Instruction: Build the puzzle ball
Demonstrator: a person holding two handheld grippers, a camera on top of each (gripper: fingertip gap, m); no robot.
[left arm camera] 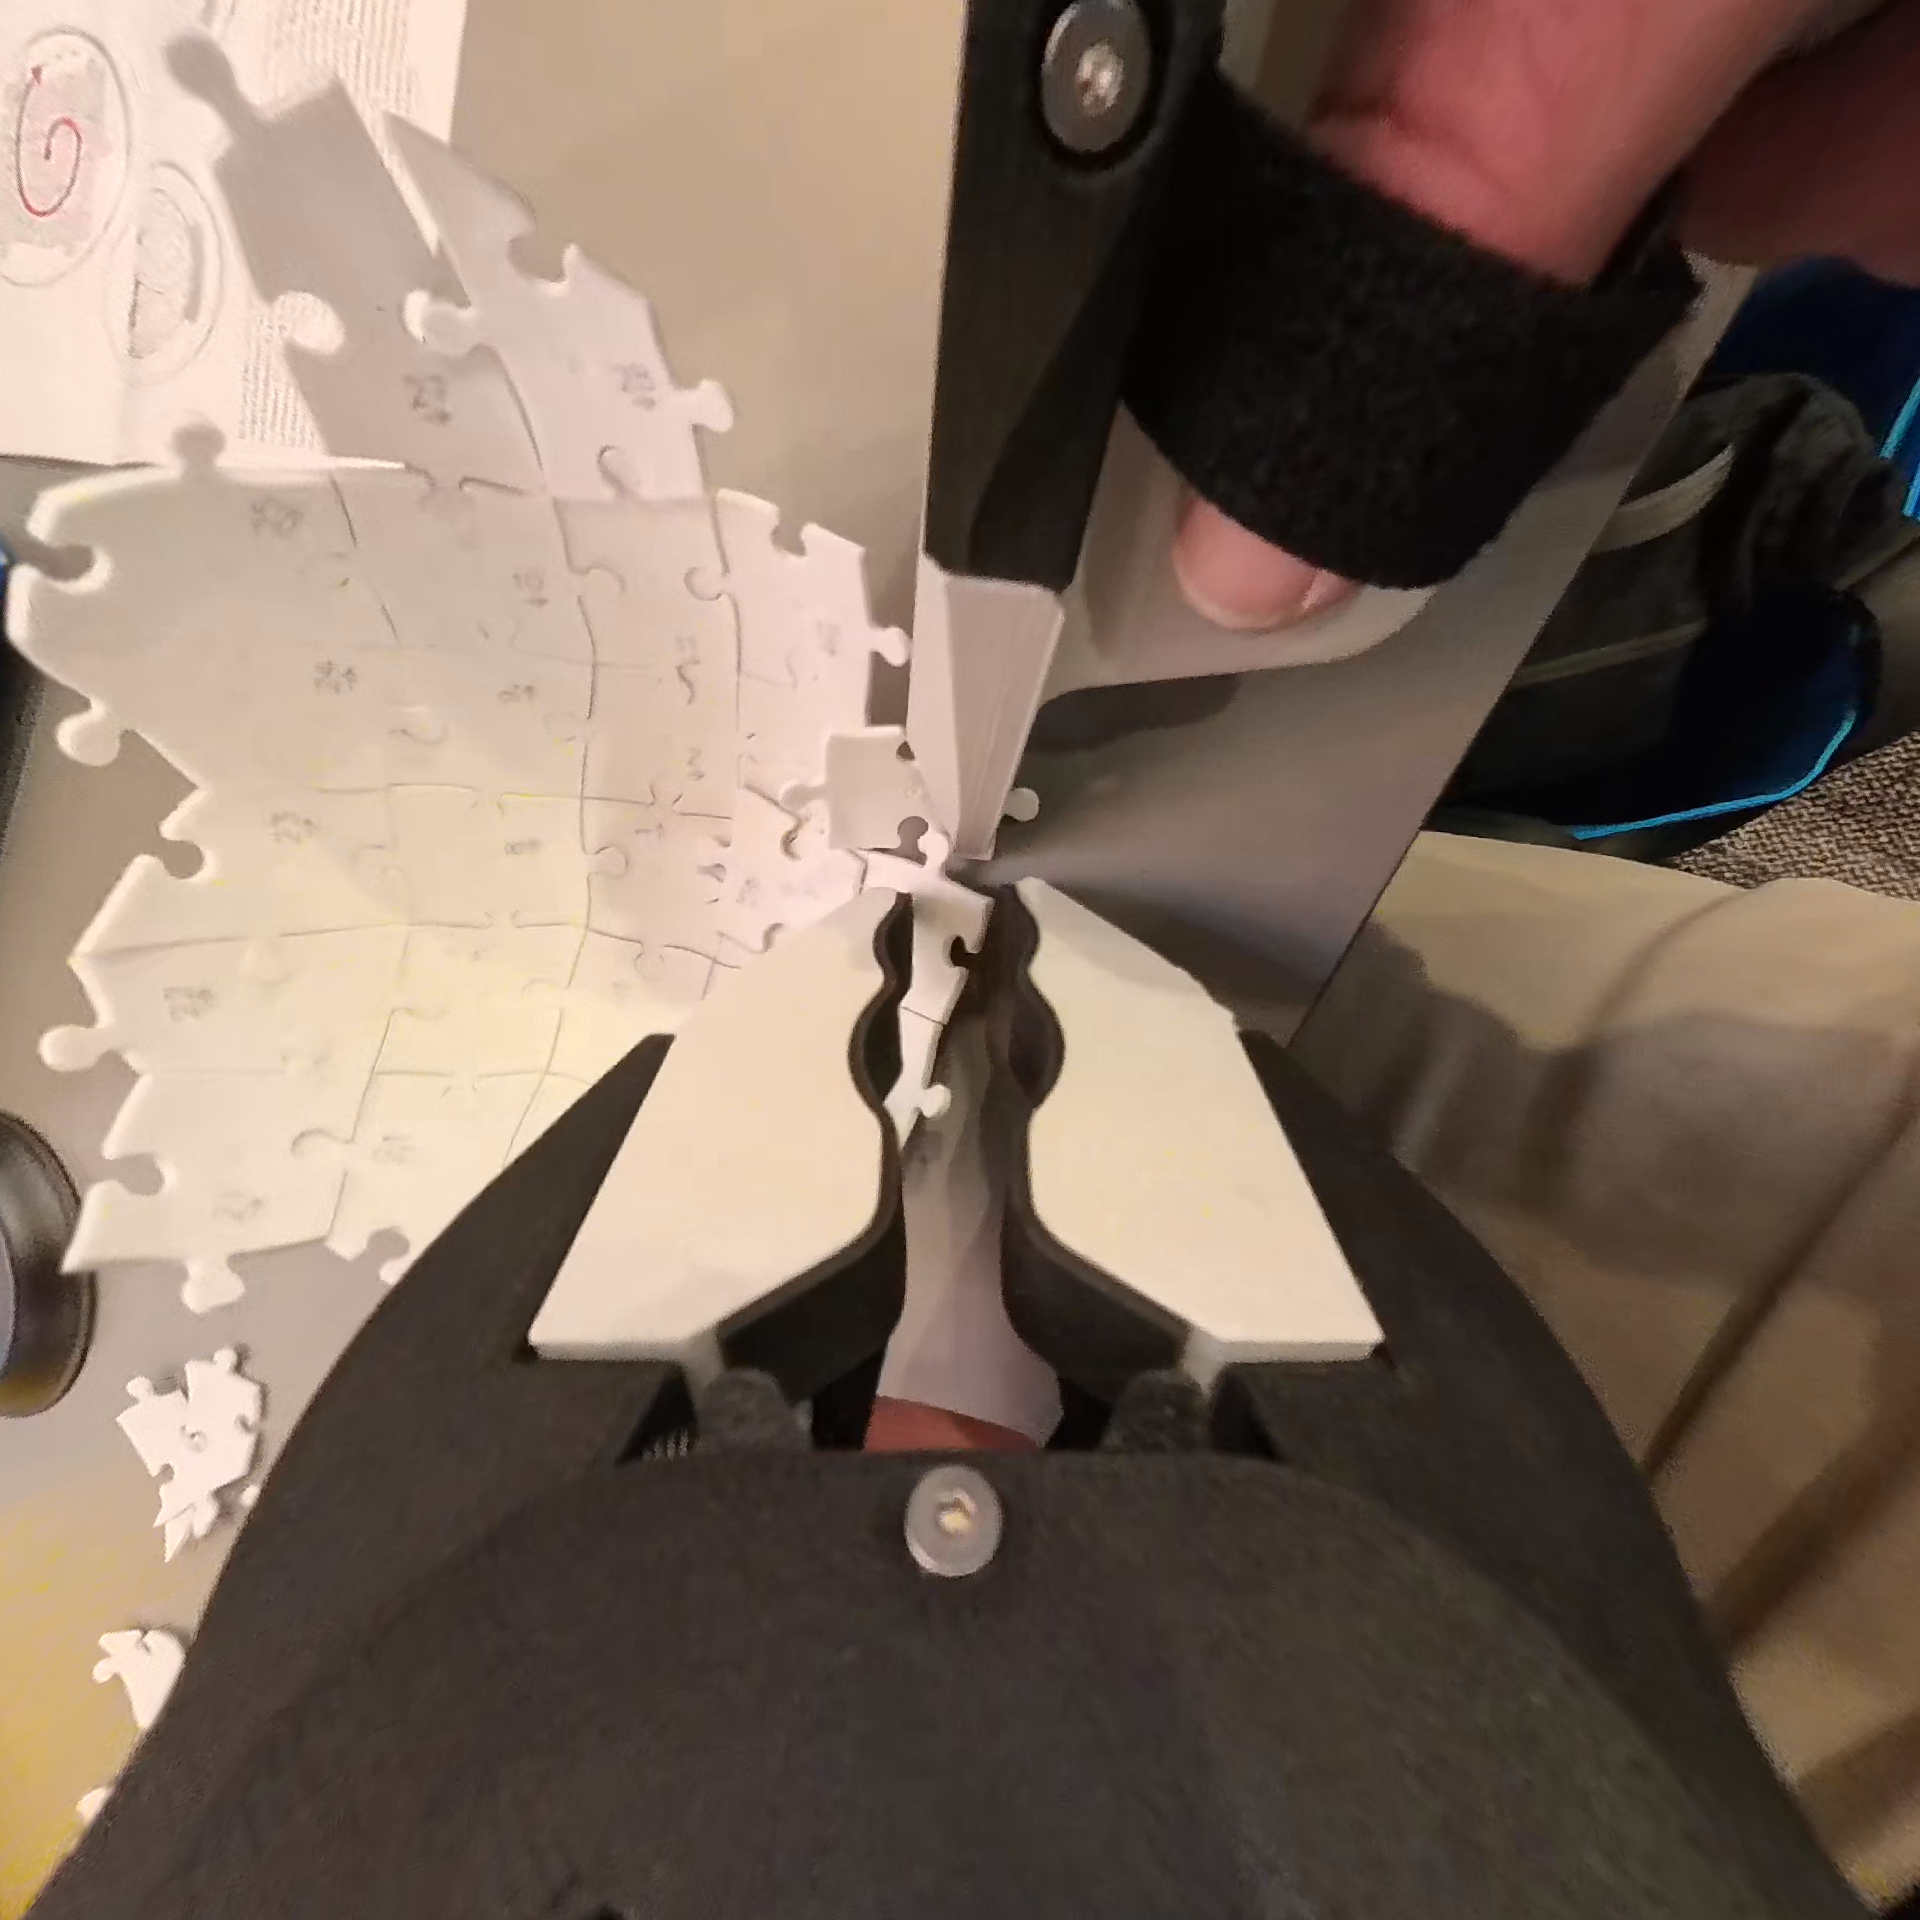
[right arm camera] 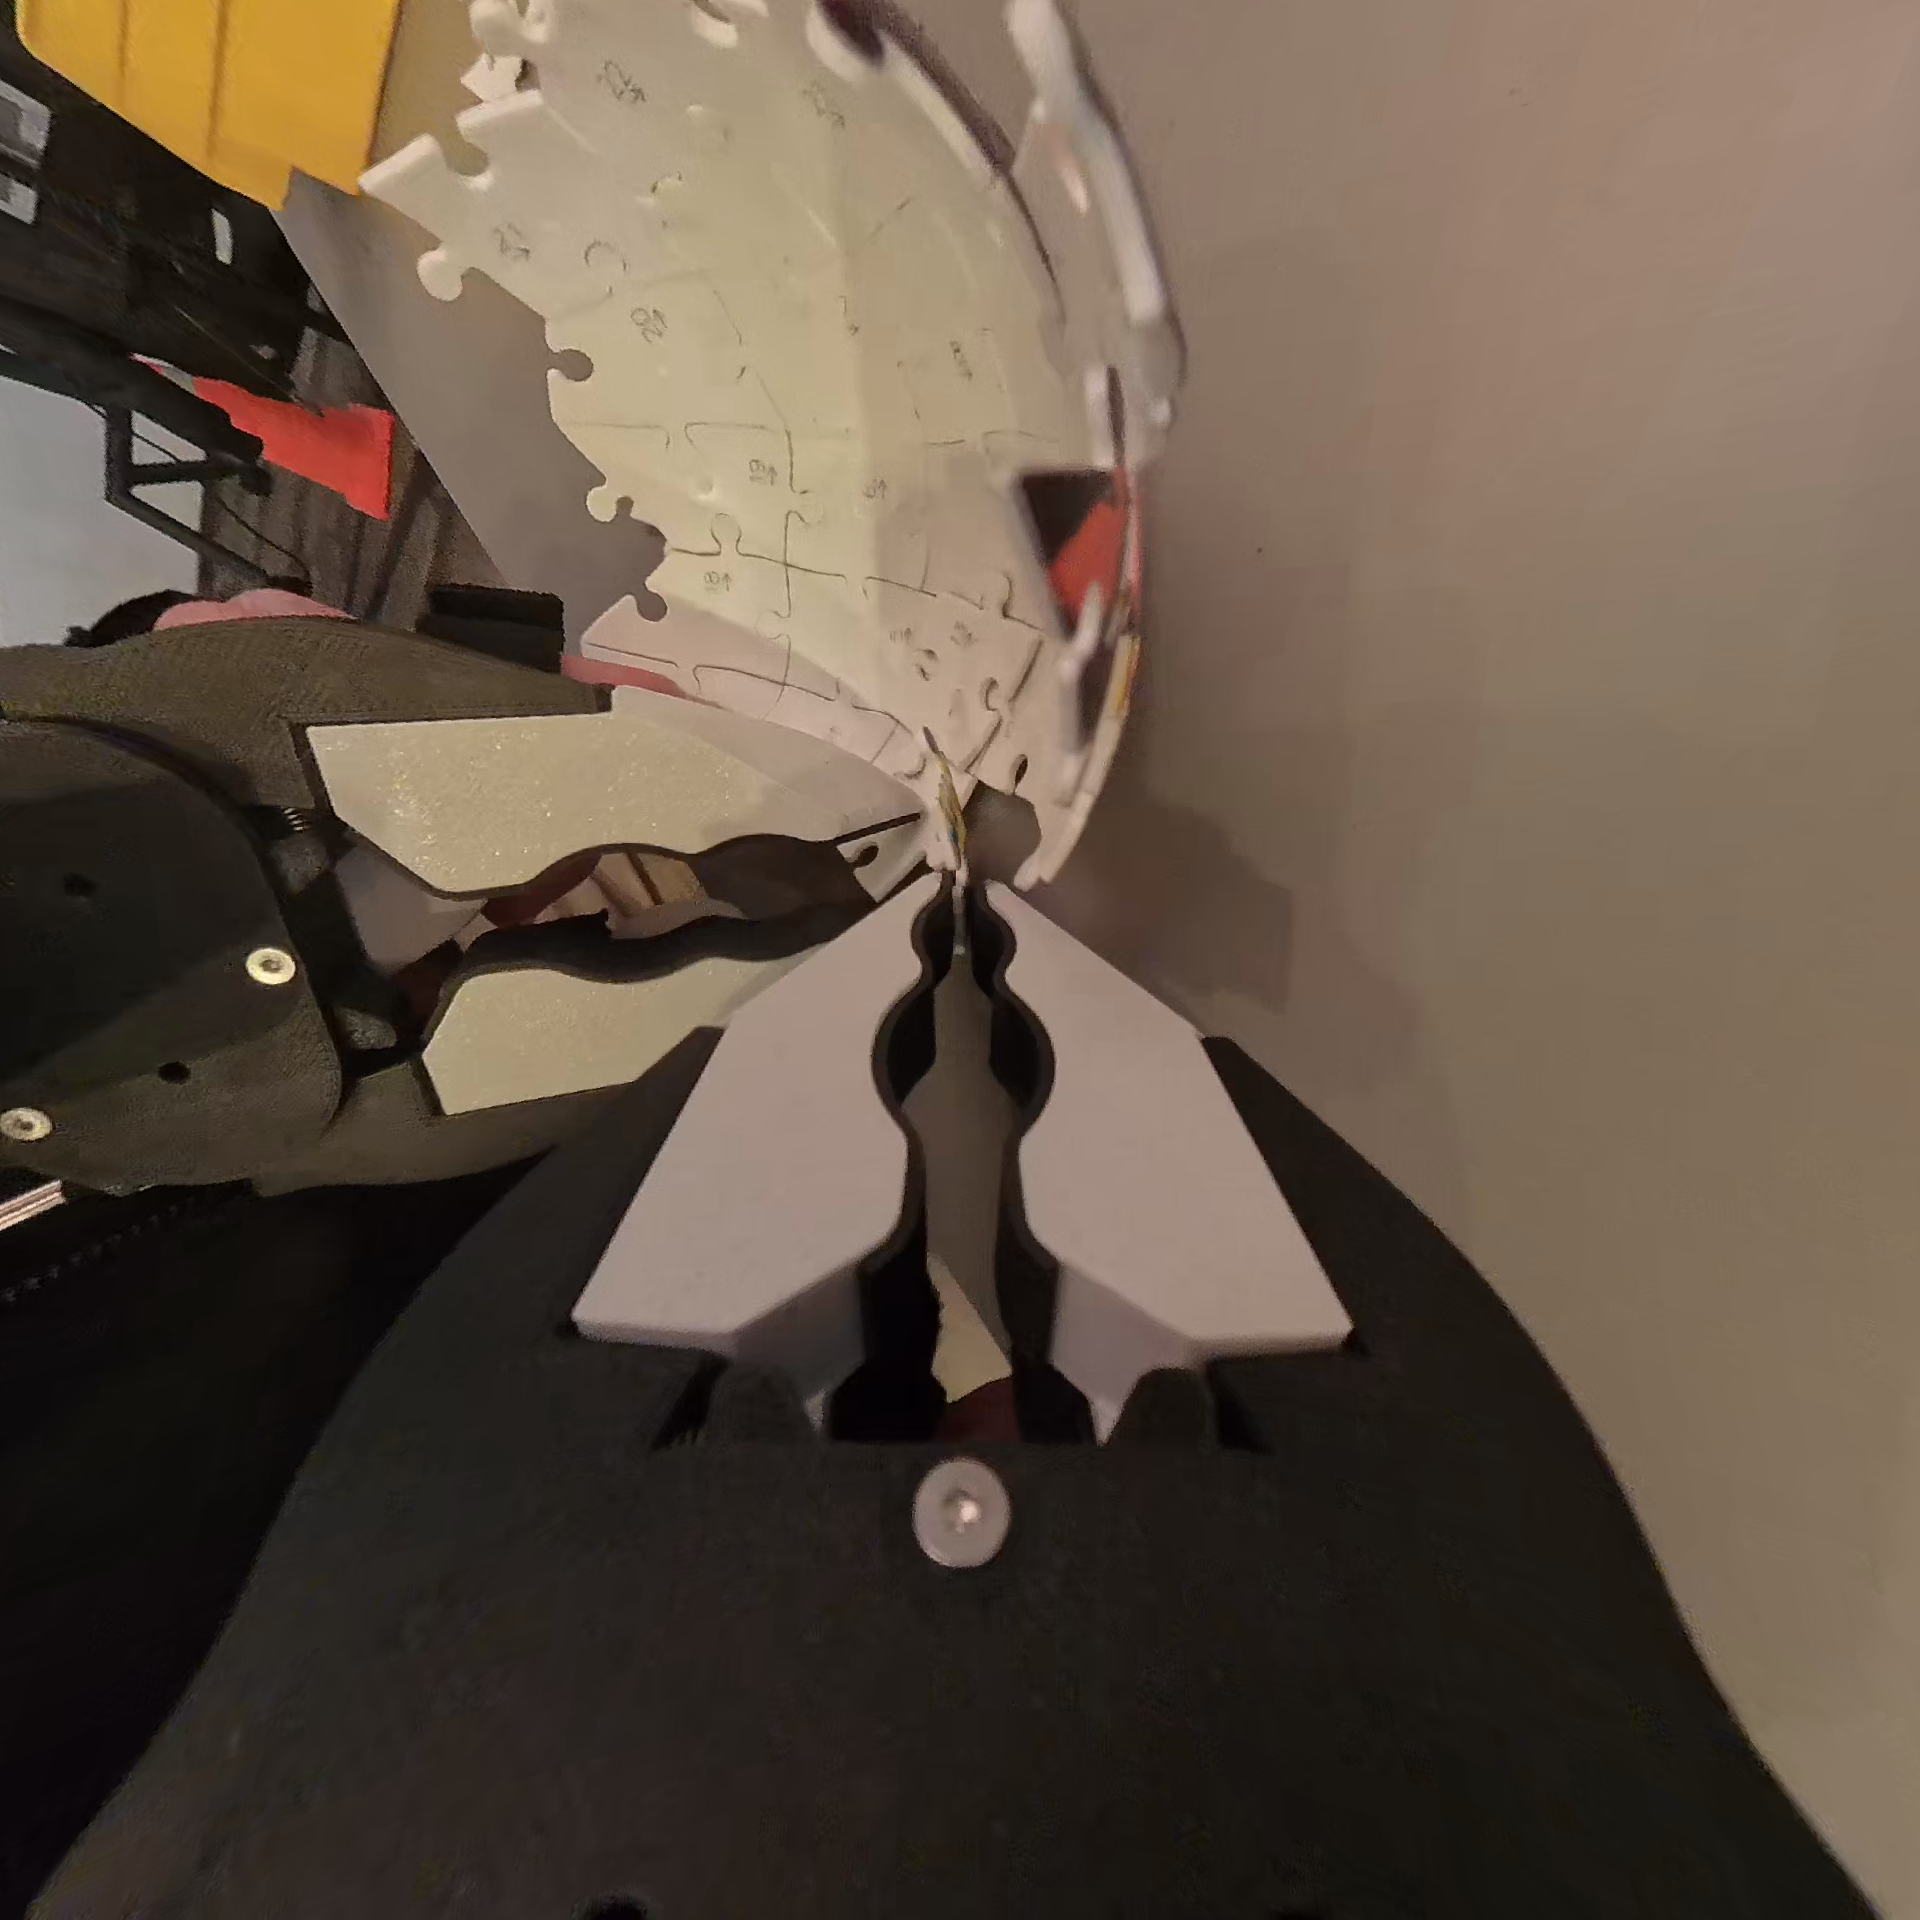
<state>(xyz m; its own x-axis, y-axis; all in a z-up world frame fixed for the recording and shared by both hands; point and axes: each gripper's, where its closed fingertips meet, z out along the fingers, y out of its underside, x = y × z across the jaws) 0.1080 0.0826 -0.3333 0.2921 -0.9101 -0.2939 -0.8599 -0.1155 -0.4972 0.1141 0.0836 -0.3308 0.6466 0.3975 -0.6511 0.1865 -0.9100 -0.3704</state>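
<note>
The partly built puzzle ball (left arm camera: 436, 810) is a curved white shell of joined pieces, inner side up, lying on the grey table (left arm camera: 727, 208). My left gripper (left arm camera: 951, 920) is shut on the shell's near edge. My right gripper (left arm camera: 971, 821) comes down from above, shut on a single white puzzle piece (left arm camera: 868, 790) held against that same edge. In the right wrist view, the right gripper (right arm camera: 956, 914) pinches the thin piece (right arm camera: 951, 821) edge-on. The left gripper (right arm camera: 888, 842) reaches in from the left to the shell (right arm camera: 831, 416). The shell's printed outer side (right arm camera: 1086, 540) shows through a gap.
Loose white pieces (left arm camera: 192, 1423) lie on the table at lower left, another (left arm camera: 135, 1673) below them. A printed paper sheet (left arm camera: 83, 208) lies at the far left. The table edge (left arm camera: 1455, 727) runs on the right, with a trouser leg (left arm camera: 1610, 1143) beyond. A yellow object (right arm camera: 208, 83) stands behind. The tips of both grippers are at nearly the same place.
</note>
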